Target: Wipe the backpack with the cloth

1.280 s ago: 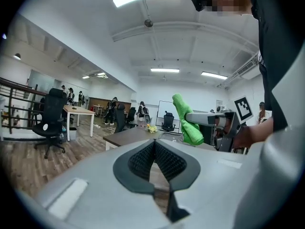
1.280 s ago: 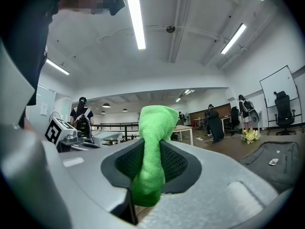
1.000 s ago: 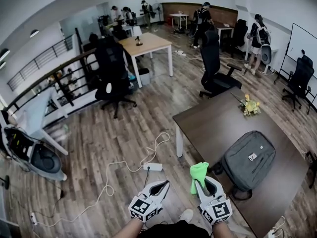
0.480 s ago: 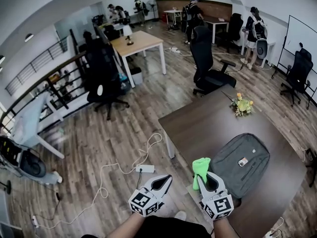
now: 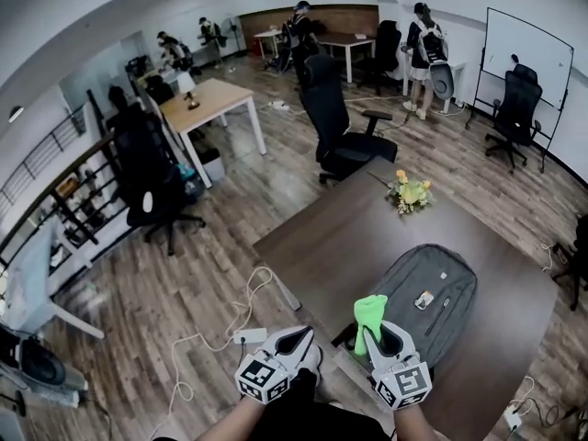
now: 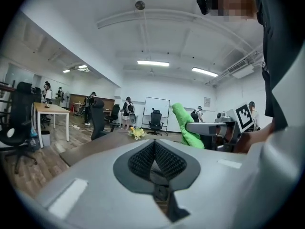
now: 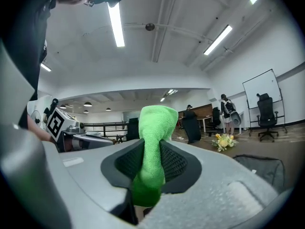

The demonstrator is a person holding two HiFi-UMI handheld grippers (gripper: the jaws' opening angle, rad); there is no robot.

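Right tongs point(image 5: 381, 336) clamped tight on the green cloth point(image 5: 369, 312), held upright near the grey backpack point(image 5: 432, 292) lying flat on the bench point(image 5: 322, 246); left tongs point(image 5: 292, 340) pinched together, empty.

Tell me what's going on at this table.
A person stands at the dark table with tongs in each hand. The right tongs are shut on a green cloth, held upright near the front edge of a grey backpack that lies flat on the table. The left tongs are shut and empty, off to the side. Wiping doesn't seem to have begun.
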